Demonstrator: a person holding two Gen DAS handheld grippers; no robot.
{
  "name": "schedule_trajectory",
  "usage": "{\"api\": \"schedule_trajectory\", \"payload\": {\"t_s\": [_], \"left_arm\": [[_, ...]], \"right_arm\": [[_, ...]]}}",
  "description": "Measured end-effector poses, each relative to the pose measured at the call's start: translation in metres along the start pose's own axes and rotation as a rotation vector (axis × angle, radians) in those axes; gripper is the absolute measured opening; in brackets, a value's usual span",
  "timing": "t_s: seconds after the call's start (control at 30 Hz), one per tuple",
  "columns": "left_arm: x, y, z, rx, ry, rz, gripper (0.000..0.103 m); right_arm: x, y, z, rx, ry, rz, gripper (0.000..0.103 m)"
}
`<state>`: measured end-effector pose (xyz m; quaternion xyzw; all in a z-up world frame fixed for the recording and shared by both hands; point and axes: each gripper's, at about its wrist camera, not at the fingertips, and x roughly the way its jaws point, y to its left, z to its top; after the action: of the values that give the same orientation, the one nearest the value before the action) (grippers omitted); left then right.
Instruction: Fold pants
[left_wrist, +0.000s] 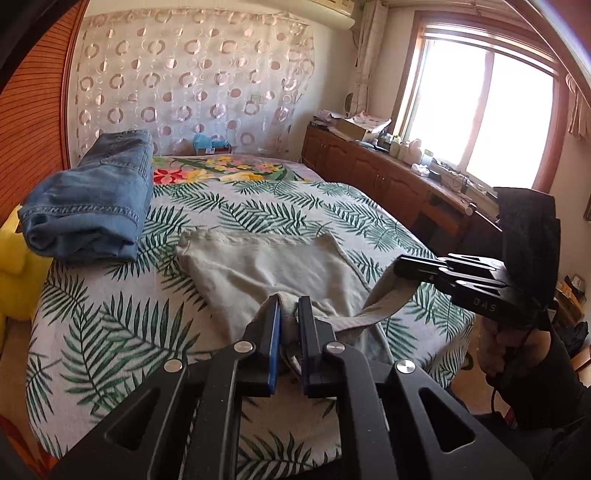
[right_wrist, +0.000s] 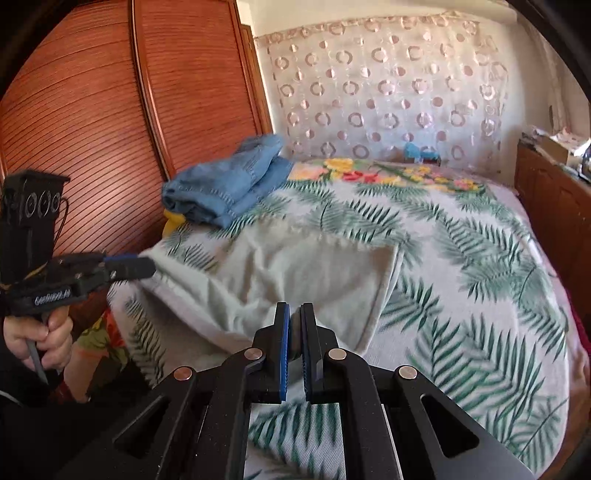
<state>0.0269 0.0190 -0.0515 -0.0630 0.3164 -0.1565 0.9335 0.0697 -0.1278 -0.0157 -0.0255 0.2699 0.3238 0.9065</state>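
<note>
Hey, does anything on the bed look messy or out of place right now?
Nothing spilled or damaged. The pale pants lie half-folded, their near edge pinched up by the left gripper and right gripper. The folded jeans sit neatly at the bed's left edge.

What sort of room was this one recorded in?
Most likely a home bedroom: a bed under a palm-leaf sheet, a wooden wardrobe beside it, and folded jeans lying on the bed.

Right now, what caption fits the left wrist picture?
Both grippers, left and right, pinch pale pants over a leafy bed, beside folded jeans.
</note>
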Motion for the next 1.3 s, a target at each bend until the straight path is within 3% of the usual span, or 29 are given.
{"api": "schedule_trajectory", "payload": {"t_s": [0.37,0.63,0.77,0.8,0.9,1.03,1.17,1.3], "left_arm": [[0.055,0.019,0.060,-0.025,-0.028,0.020,0.010],[0.099,0.044,0.069,-0.071,0.046,0.062,0.010],[0.104,0.046,0.061,-0.081,0.062,0.075,0.010],[0.104,0.047,0.061,-0.082,0.063,0.075,0.010],[0.102,0.045,0.059,-0.076,0.063,0.077,0.010],[0.102,0.044,0.061,-0.067,0.061,0.087,0.010],[0.106,0.046,0.061,-0.071,0.071,0.098,0.010],[0.111,0.048,0.059,-0.068,0.082,0.108,0.010]], "right_arm": [[0.073,-0.032,0.048,0.026,-0.001,-0.127,0.006],[0.118,-0.045,0.076,0.079,0.043,-0.150,0.006],[0.137,-0.038,0.077,0.035,0.094,-0.170,0.006],[0.138,-0.035,0.077,0.027,0.095,-0.169,0.006],[0.134,-0.034,0.074,0.028,0.108,-0.190,0.019],[0.110,-0.030,0.065,0.035,0.089,-0.147,0.020],[0.083,-0.025,0.047,0.030,0.078,-0.113,0.039],[0.064,-0.012,0.027,0.010,0.091,-0.085,0.041]]}}
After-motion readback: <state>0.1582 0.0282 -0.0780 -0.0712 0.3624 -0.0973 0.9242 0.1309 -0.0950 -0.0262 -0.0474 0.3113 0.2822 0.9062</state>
